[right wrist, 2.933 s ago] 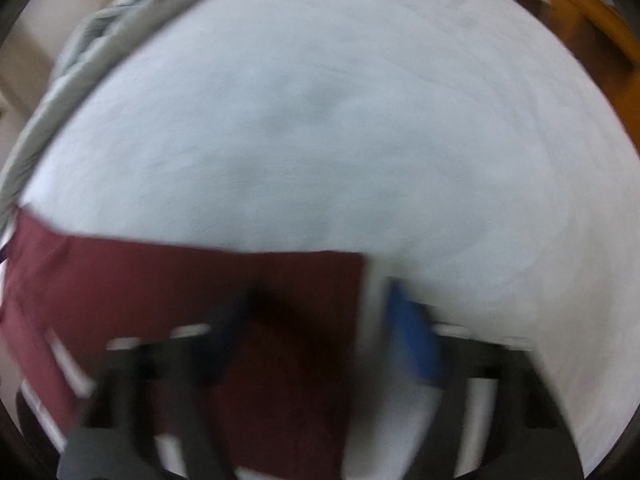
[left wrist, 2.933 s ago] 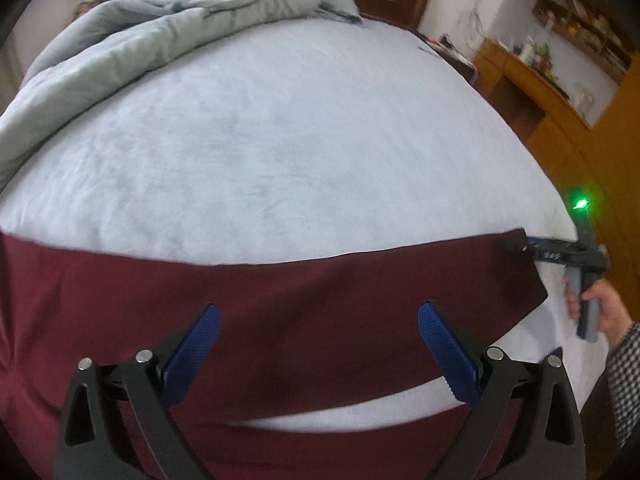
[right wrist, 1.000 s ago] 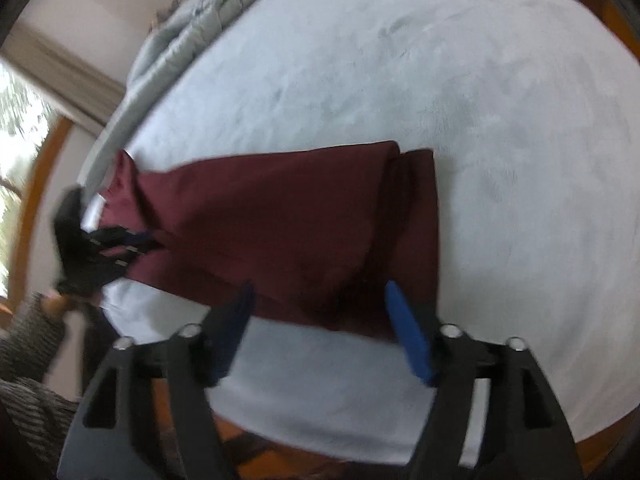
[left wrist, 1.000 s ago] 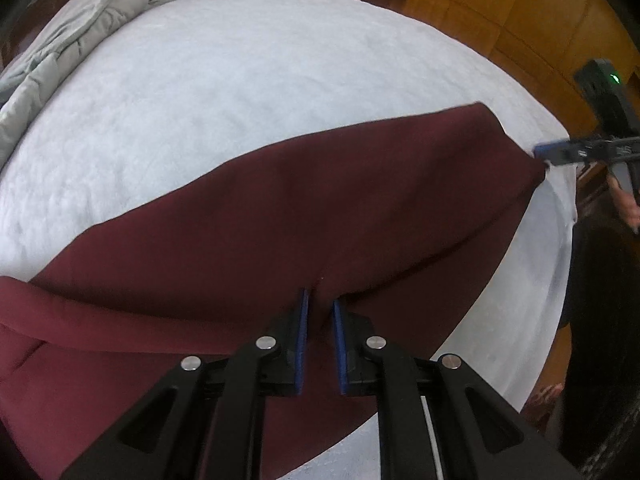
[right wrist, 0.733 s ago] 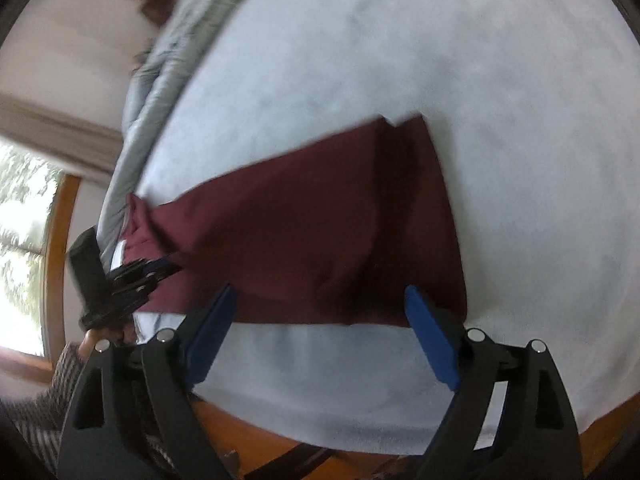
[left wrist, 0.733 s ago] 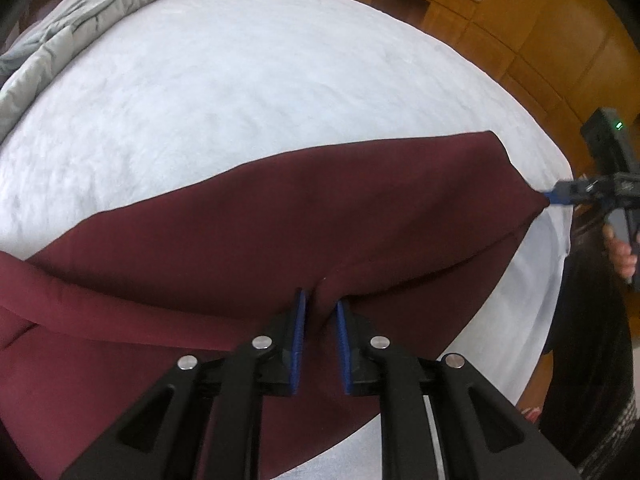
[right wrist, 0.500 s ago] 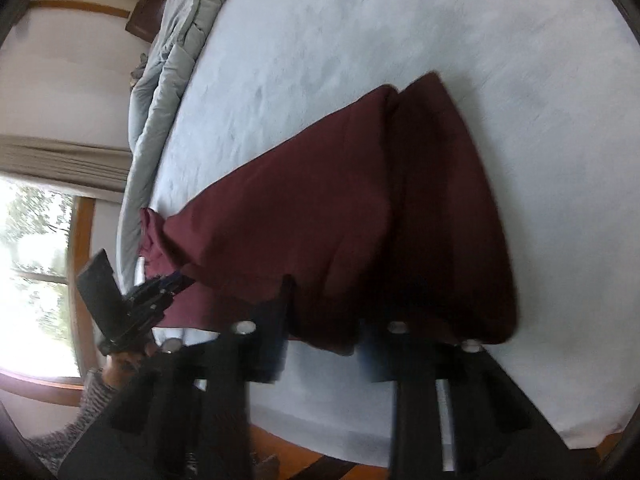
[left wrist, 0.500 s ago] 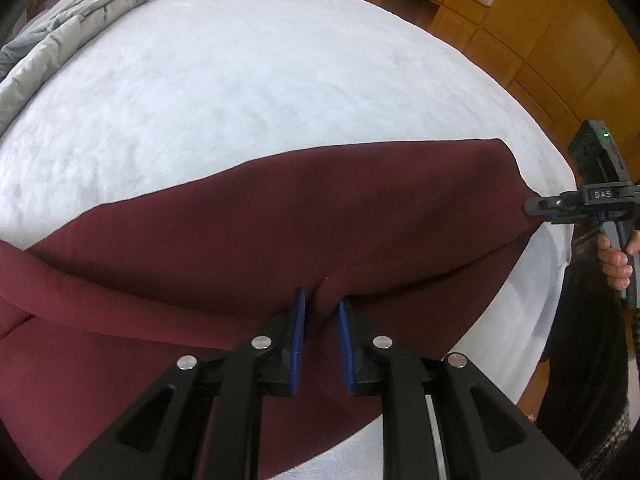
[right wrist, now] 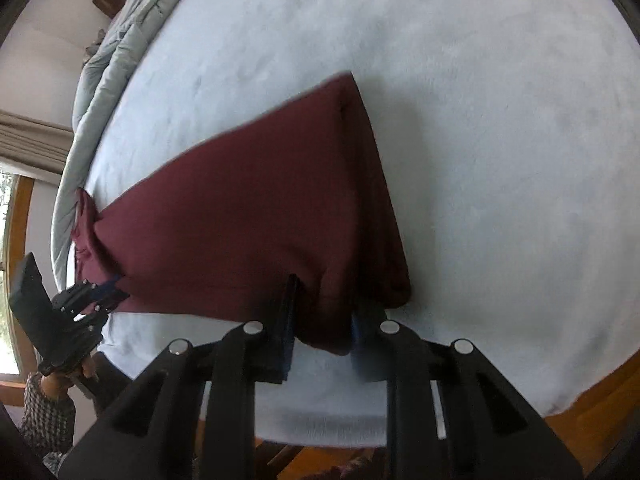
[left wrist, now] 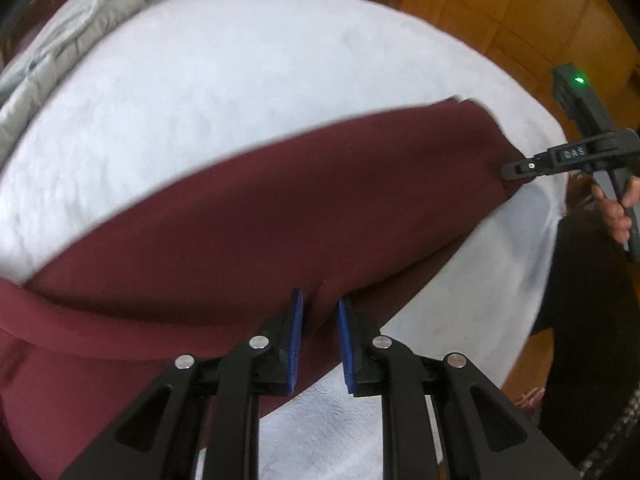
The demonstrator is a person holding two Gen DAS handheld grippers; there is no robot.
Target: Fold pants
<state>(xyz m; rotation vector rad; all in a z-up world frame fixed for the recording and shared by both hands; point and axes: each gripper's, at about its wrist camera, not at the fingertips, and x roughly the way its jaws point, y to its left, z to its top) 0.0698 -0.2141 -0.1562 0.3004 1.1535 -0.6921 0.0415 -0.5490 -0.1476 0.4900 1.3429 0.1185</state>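
Observation:
Dark red pants (left wrist: 280, 208) are stretched across the pale bed (left wrist: 240, 72), folded lengthwise. My left gripper (left wrist: 320, 304) is shut on a pinch of the near edge, with cloth bunched between the blue pads. At the far right end, the right gripper (left wrist: 506, 170) grips the pants' tip. In the right wrist view the pants (right wrist: 248, 216) run away to the left. My right gripper (right wrist: 326, 292) has its jaws closing, both pads pressing a thick bunch of the end. The left gripper (right wrist: 116, 288) holds the far left end there.
A grey duvet (left wrist: 60, 48) is heaped at the head of the bed, also along the left as the duvet (right wrist: 120, 52). Wooden cabinets (left wrist: 520, 12) stand beyond the bed's right side. A hand (left wrist: 616, 216) holds the right gripper's handle. The bed's near edge (right wrist: 360, 424) lies under my right gripper.
The right gripper's jaws, wide apart a second ago, came down and closed on the pants' end. The left gripper kept its pinch and shifted sideways a little.

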